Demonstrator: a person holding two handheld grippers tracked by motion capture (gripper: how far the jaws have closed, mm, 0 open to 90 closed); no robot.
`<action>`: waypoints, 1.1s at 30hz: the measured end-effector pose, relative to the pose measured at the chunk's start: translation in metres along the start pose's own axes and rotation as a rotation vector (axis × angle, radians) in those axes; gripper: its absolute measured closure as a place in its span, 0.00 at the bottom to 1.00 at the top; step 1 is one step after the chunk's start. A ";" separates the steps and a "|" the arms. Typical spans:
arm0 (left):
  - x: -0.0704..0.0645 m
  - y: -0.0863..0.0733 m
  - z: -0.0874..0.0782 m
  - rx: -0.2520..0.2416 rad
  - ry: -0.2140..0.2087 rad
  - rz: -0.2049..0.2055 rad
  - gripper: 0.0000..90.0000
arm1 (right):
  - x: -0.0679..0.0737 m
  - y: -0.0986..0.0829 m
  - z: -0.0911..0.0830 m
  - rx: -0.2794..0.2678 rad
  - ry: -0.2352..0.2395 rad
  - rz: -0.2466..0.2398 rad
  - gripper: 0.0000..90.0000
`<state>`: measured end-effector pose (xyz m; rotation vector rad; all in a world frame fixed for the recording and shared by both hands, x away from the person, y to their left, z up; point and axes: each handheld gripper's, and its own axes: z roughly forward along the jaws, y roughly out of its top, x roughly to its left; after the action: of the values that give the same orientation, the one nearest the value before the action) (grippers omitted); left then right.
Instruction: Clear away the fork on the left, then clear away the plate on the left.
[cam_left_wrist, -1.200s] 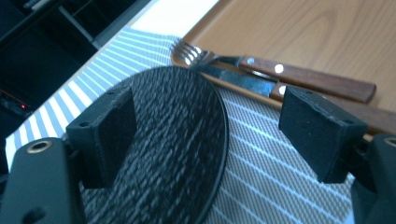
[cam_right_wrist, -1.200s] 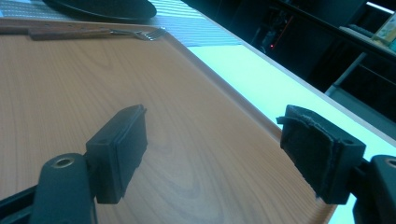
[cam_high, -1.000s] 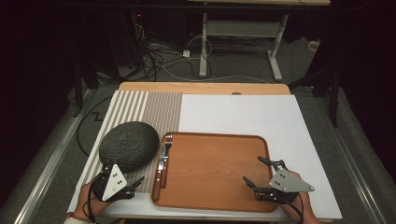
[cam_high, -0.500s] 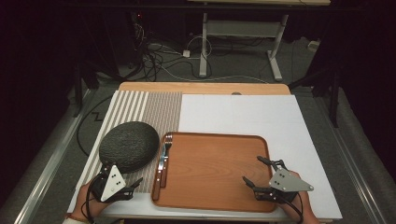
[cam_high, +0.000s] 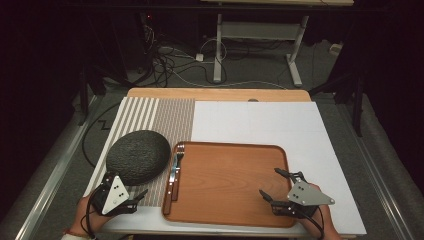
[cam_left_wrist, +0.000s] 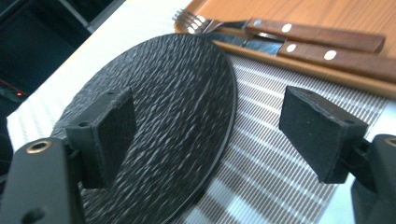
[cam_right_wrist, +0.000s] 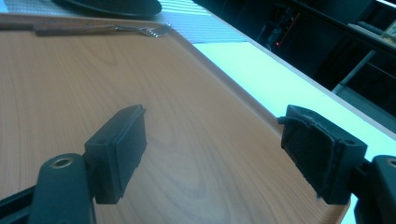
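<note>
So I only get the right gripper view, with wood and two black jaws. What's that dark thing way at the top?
Observer: That's a black textured plate, lying on a striped placemat beside the wooden tray.
Operator: Is the other gripper near it?
Observer: Yes. The left gripper sits just off the plate's near edge, jaws open, pointing at its rim.
Operator: I see a fork. Is there anything with it?
Observer: A knife with the same wooden handle lies right alongside the fork, at the tray's left edge.
Operator: And my gripper?
Observer: The right gripper is open over the tray's near right corner, holding nothing.
</note>
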<state>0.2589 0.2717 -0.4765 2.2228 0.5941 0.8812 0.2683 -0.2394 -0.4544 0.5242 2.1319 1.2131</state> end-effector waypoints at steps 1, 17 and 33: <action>0.002 -0.001 -0.001 0.004 -0.004 0.001 0.21 | 0.001 0.000 0.000 0.002 0.000 -0.010 0.26; 0.025 -0.026 -0.007 0.114 0.018 0.048 0.21 | 0.004 -0.002 -0.003 0.010 0.001 -0.011 0.25; 0.033 -0.034 0.006 0.254 0.110 0.250 0.30 | 0.008 -0.003 -0.001 0.021 0.014 -0.016 0.26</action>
<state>0.2798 0.3125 -0.4908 2.5304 0.5085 1.1123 0.2618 -0.2370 -0.4587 0.5084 2.1594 1.1901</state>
